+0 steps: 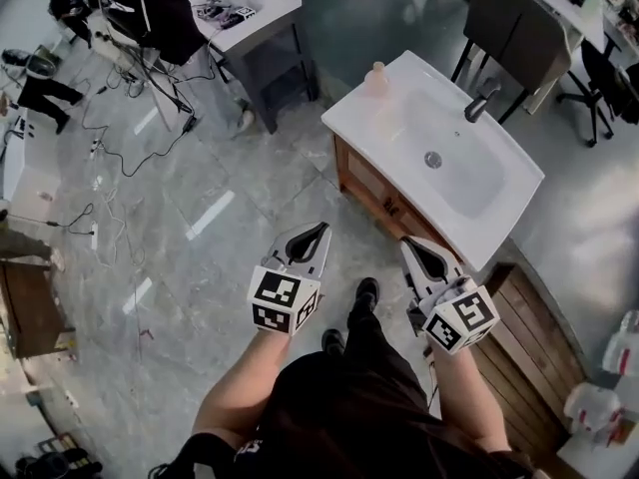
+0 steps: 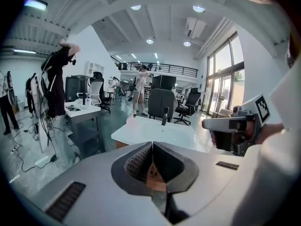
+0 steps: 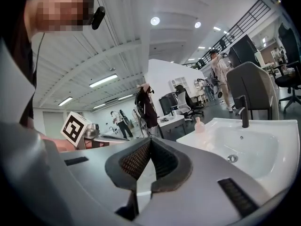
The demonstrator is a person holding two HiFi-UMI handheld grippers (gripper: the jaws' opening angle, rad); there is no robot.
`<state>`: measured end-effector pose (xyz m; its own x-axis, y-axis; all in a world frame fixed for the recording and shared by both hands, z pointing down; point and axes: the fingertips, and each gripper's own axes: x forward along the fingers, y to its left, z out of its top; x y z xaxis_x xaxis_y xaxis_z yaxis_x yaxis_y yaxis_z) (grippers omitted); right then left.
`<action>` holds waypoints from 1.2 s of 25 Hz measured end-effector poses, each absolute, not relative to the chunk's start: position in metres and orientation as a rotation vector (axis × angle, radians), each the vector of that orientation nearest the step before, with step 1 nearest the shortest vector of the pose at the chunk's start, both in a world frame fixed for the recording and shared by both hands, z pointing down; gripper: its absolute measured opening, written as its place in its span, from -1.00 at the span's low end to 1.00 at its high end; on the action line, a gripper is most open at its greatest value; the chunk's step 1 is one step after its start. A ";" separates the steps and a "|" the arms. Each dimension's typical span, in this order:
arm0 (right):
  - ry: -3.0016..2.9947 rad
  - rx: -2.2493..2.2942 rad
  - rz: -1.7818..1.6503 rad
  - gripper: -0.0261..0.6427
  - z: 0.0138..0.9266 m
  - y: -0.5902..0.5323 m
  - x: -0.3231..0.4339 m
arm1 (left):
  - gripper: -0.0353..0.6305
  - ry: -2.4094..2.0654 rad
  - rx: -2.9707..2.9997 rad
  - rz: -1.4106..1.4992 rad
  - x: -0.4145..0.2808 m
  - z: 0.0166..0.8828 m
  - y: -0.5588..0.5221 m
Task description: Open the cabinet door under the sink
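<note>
The cabinet door point(image 1: 366, 180) is the wooden front under the white sink point(image 1: 351, 120), in the upper right of the centre of the head view. It looks closed, and I cannot make out a handle on it.

Both tools are low in the frame, well apart from the door. The left tongs point(image 1: 320, 231) are clenched with nothing between them, and the right tongs point(image 1: 408, 243) are clenched and empty too. The right ones are nearer to the cabinet.

I judge the step in hand to be the approach. To do it well, bring the right tongs lower than the sink rim, because the door sits under the overhang. Release them only close to the door edge or handle, grasp it firmly, then pull toward the lower left and keep the shoe point(image 1: 366, 292) out of the door's way.
</note>
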<state>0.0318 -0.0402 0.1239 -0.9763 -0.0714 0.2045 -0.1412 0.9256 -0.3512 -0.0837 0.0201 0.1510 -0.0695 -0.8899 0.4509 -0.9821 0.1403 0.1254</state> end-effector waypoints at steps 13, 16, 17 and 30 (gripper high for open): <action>-2.794 0.271 0.659 -0.88 0.186 -0.097 0.011 | -0.83 -1.797 1.893 0.369 -0.077 0.208 -0.058; -2.774 0.362 0.650 -0.88 0.193 -0.088 0.000 | -0.83 -1.736 1.946 0.353 -0.091 0.221 -0.057; -2.769 0.392 0.641 -0.88 0.194 -0.082 -0.005 | -0.83 -1.713 1.964 0.347 -0.095 0.225 -0.056; -2.629 0.815 0.755 -0.88 0.249 -0.003 -0.047 | -0.83 -1.489 2.106 0.386 -0.148 0.291 -0.020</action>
<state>-0.0465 -0.0031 0.2486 -0.7992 -0.4402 0.4092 -0.5903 0.7031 -0.3965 -0.1476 -0.0197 0.2909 0.3523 -0.7827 0.5130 -0.9334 -0.2541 0.2534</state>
